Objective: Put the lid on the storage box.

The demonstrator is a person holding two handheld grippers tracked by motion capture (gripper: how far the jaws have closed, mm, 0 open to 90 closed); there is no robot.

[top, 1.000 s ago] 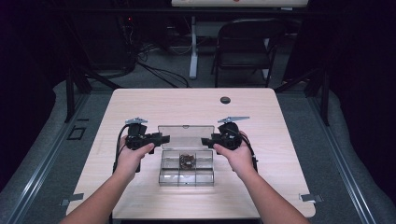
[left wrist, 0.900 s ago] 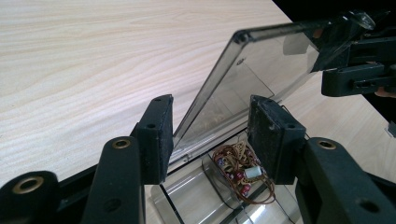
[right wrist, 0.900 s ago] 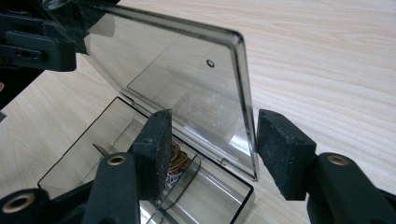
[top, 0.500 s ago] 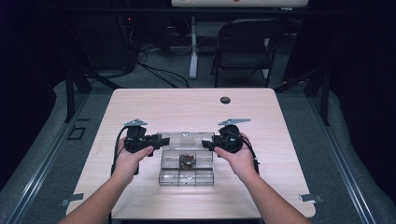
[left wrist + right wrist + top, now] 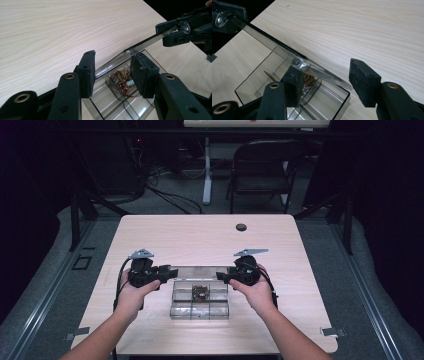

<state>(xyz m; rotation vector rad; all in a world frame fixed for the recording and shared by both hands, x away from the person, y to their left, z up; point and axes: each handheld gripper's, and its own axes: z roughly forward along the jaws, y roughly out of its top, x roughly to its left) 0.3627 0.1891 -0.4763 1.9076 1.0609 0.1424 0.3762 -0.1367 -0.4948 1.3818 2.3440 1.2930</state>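
Right now, a person is holding two black two-jaw grippers over a clear plastic compartment box [image 5: 200, 300] that is sitting near the front middle of the light wooden table [image 5: 200, 237]. The hinged transparent lid [image 5: 197, 271] of this box is standing partly raised, tilted over the back of the box, between the two grippers.

The left gripper [image 5: 167, 272] is at the left end of the lid. In the left gripper view its jaws are standing about half open, and they have just been closing. The left corner of the lid [image 5: 117, 60] is lying between them; it is close to the pad [image 5: 142, 72] on the right side, but I cannot tell if the pads are really pressing on it.

The right gripper [image 5: 224, 277] is at the right end of the lid. In the right gripper view the jaws are standing wide apart. The lid edge [image 5: 312, 67] is resting against the top of the pad [image 5: 293, 81] on the left side, and the other pad is well apart from it, so this is a support and not a pinch.

Inside the box, in a middle compartment of the back row, a small bundle of brown and red wires with tiny parts [image 5: 200, 291] is lying. A small round black object [image 5: 241, 227] is lying on the table near its far edge, well apart from the box.
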